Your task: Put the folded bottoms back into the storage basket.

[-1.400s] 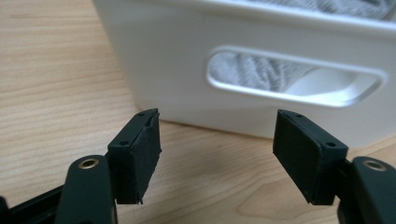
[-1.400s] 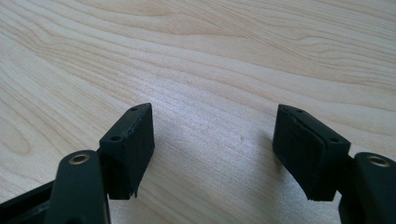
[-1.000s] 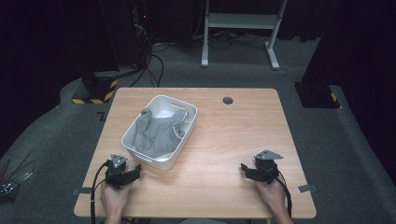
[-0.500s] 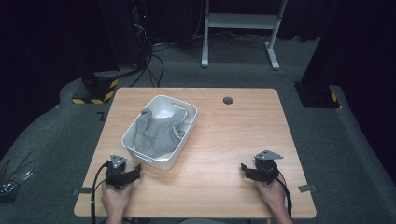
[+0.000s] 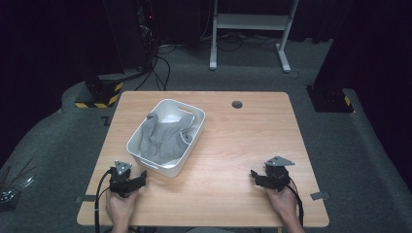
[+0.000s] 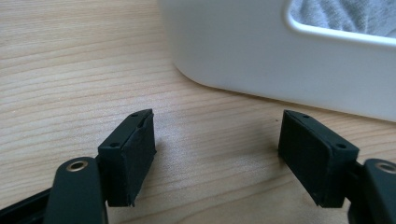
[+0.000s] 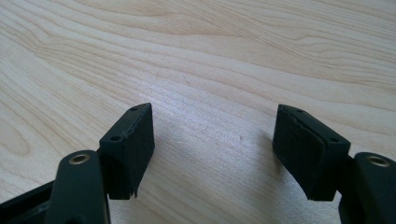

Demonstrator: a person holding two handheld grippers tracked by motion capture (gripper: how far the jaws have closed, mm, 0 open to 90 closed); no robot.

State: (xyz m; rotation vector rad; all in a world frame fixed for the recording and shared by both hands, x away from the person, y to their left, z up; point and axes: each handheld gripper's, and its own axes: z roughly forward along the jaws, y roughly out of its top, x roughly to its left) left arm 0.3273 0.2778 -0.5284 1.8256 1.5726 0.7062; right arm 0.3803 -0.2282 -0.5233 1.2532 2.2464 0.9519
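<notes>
Grey cloth (image 5: 163, 138) (crumpled) fills white bin (image 5: 187, 160); both hand-held grippers spread, empty.

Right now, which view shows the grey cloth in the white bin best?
The high view: the grey cloth lies bunched inside the white bin, seen whole from above. The left gripper view catches a sliver of it through the bin's handle slot. The right gripper view faces bare table.

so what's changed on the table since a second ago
Only the left gripper: its jaws have just been opening a little, with nothing between them, only bare table. Both hands kept their places, the right gripper stayed open and empty, and the grey cloth still lies in the white tub.
</notes>
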